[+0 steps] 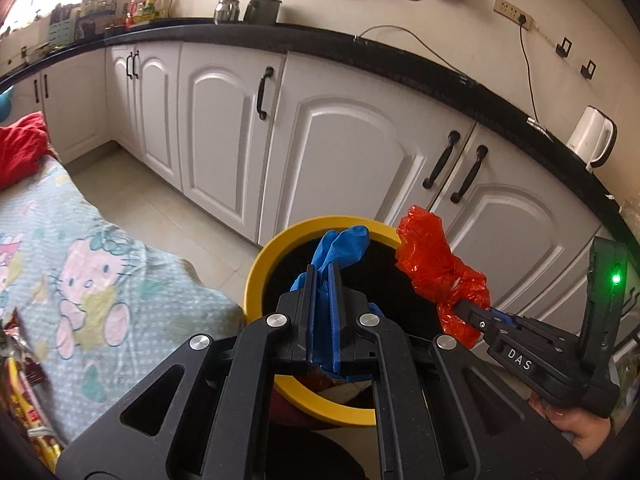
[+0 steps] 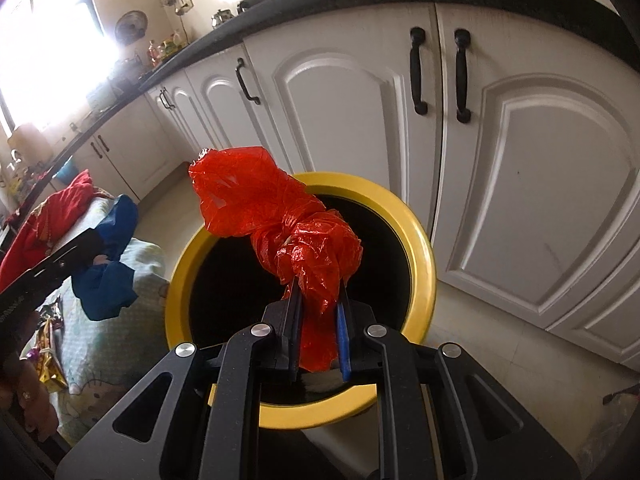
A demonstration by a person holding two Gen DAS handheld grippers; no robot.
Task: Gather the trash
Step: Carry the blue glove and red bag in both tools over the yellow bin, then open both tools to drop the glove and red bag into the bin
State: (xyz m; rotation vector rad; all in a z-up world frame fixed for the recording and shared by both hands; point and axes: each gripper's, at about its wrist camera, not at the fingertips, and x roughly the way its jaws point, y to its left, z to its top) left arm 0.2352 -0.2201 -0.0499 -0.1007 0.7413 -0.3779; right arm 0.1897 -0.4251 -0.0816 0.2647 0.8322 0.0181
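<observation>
1. Blue glove [image 1: 344, 248] is pinched in the left gripper [image 1: 324, 276] above the yellow-rimmed bin [image 1: 256, 272].
2. Red plastic bag [image 2: 280, 220] is pinched in the right gripper [image 2: 318, 292] over the bin's dark mouth.

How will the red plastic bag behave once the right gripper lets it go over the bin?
The red plastic bag looks thin and crinkled, so probably light and slow-falling. It juts past the yellow bin rim, so it may snag there. The right gripper pinches film that could cling.
</observation>
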